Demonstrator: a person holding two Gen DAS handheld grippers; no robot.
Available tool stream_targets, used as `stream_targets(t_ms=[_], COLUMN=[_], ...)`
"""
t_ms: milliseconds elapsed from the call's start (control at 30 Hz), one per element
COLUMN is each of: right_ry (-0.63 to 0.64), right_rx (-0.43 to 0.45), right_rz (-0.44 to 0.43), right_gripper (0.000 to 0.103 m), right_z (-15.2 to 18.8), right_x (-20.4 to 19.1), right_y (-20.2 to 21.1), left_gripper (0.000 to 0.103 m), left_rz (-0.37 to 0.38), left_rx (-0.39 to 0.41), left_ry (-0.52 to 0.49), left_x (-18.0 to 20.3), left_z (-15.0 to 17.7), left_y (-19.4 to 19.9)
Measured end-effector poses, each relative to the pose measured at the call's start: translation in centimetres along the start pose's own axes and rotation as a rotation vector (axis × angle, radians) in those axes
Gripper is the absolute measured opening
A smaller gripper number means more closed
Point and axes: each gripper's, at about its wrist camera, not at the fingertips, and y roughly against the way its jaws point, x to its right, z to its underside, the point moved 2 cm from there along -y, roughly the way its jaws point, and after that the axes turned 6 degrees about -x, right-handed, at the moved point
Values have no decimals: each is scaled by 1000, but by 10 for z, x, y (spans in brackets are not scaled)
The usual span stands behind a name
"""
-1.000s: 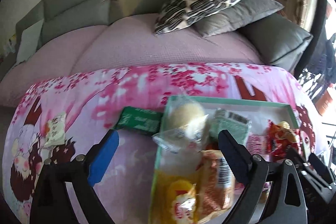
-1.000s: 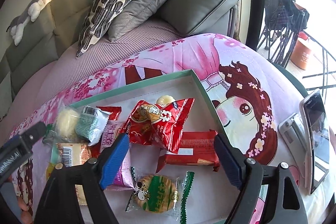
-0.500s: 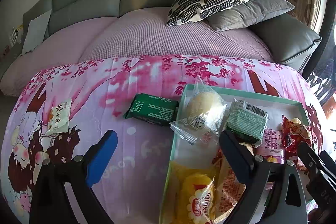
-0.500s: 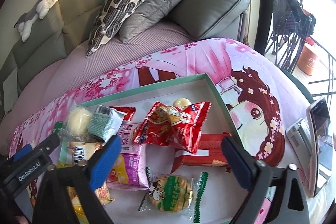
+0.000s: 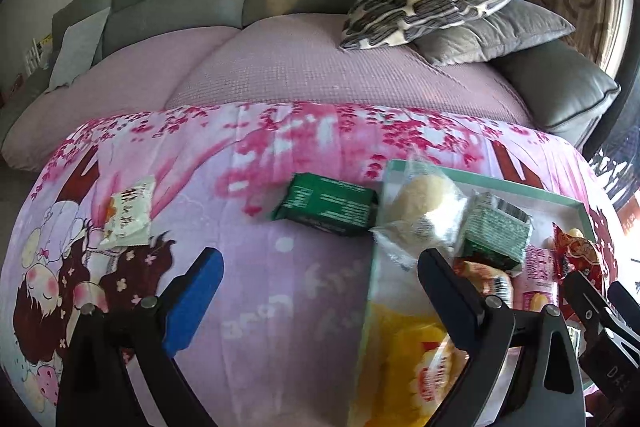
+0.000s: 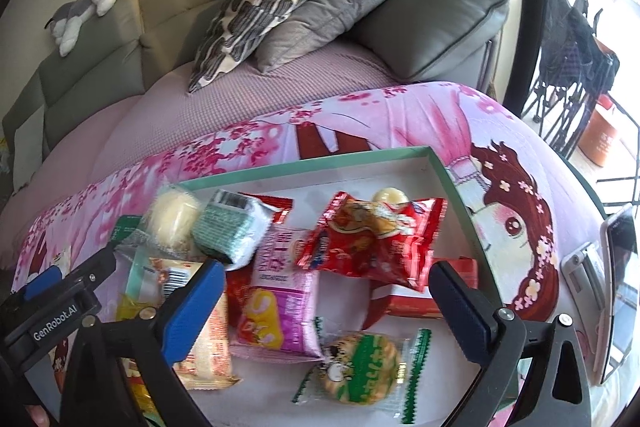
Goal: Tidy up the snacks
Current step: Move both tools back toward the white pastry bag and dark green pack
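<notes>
Both grippers, left gripper [image 5: 318,285] and right gripper [image 6: 326,297], spread wide and empty; dark green packet [image 5: 326,204] lies on pink cloth [image 5: 256,291] just outside green tray [image 6: 452,179]; looks light, crinkly, slippery, so pinch across short sides

The right finger of the left gripper [image 5: 320,281] hides part of the orange packet [image 5: 486,277] in the tray [image 5: 560,198]. The yellow bag [image 5: 400,355] runs off the bottom edge. The phone [image 6: 620,291] is cut by the right edge. Packet print is blurred.
</notes>
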Motion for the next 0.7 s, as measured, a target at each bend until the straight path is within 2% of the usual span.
stream_targets(t_ms=[200, 433, 600, 700], right_ry=[75, 163, 208, 254], right_rx=[11, 17, 20, 18], right_rz=[-32, -114, -174, -177], right_gripper=[103, 103, 103, 103], right_z=[1, 6, 4, 0], right_x=[-33, -81, -114, -133], right_y=[2, 4, 7, 5], left_gripper=[98, 98, 98, 98], left_rz=[-26, -67, -86, -88], left_rx=[22, 53, 35, 13], left_ry=[71, 176, 227, 262], left_x=[-44, -110, -151, -173], left_z=[-1, -5, -7, -6], left_y=[5, 13, 9, 2])
